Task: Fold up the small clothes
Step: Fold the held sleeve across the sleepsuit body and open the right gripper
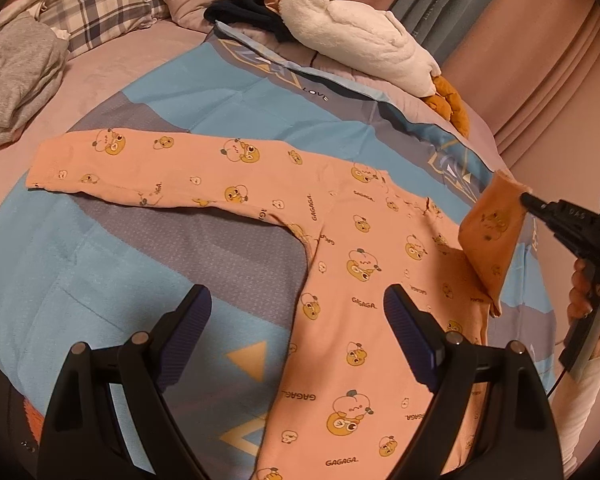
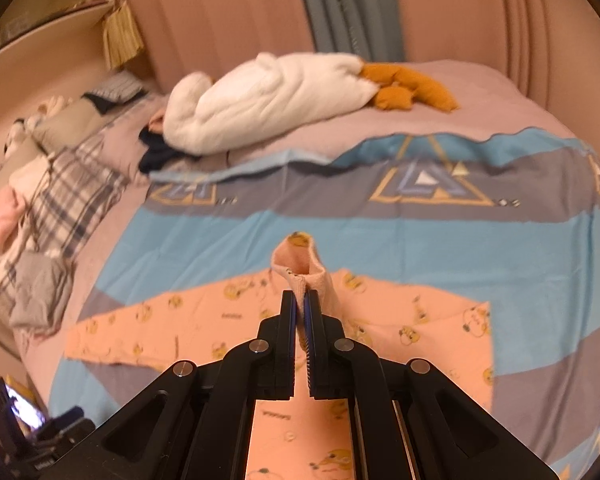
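While my right gripper [image 2: 300, 312] pinches the cuff of one sleeve [image 2: 300, 264] and holds it lifted over the body of the pink duck-print top [image 1: 364, 280], my left gripper [image 1: 298, 308] hangs above the hem, fingers spread wide and gripping nothing. Item: top, lying flat on the blue-and-grey bedspread [image 1: 100, 280], other sleeve stretched out sideways. Item: white plush goose [image 1: 360, 36], near the bedspread's far edge. Item: plaid pillow [image 1: 96, 4], beyond.

Peach shirt [image 1: 360, 264], sleeve [image 1: 492, 236] lifted
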{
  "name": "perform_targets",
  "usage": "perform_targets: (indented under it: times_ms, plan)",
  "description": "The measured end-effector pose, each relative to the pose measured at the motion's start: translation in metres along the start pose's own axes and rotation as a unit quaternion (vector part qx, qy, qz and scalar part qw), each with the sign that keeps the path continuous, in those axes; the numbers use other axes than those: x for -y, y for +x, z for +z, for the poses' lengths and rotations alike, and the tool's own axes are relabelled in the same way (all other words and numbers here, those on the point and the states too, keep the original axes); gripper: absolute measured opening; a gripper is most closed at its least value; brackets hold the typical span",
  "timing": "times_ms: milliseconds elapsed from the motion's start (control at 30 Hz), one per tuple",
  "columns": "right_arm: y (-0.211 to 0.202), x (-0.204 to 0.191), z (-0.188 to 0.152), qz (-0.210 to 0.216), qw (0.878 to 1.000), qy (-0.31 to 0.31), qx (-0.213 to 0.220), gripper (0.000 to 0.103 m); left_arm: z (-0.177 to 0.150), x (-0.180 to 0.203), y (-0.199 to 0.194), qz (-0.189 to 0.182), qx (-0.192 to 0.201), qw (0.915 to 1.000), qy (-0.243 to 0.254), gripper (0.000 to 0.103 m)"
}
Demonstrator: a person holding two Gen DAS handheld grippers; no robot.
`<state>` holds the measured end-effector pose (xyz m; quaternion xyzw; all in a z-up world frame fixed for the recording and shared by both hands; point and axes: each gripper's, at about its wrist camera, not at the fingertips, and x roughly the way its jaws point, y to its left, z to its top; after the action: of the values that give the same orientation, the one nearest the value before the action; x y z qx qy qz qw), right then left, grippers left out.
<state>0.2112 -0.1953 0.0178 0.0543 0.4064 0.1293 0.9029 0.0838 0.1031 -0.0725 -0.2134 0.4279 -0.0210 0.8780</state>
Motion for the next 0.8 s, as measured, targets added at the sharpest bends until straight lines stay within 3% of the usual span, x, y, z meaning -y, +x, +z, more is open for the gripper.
perform_targets:
  times_ms: [300, 800]
  plan:
    - [0.037, -0.028, -0.025, 0.021, 0.998, -0.020, -0.061, 0.005, 0.000, -0.009, -0.001, 0.005, 0.002, 0.9999, -0.009, 0.088]
    - [0.088, -0.042, -0.067, 0.024, 0.989, -0.012, -0.144, 0.005, -0.001, -0.021, -0.003, 0.018, 0.003, 0.9997, -0.018, 0.088]
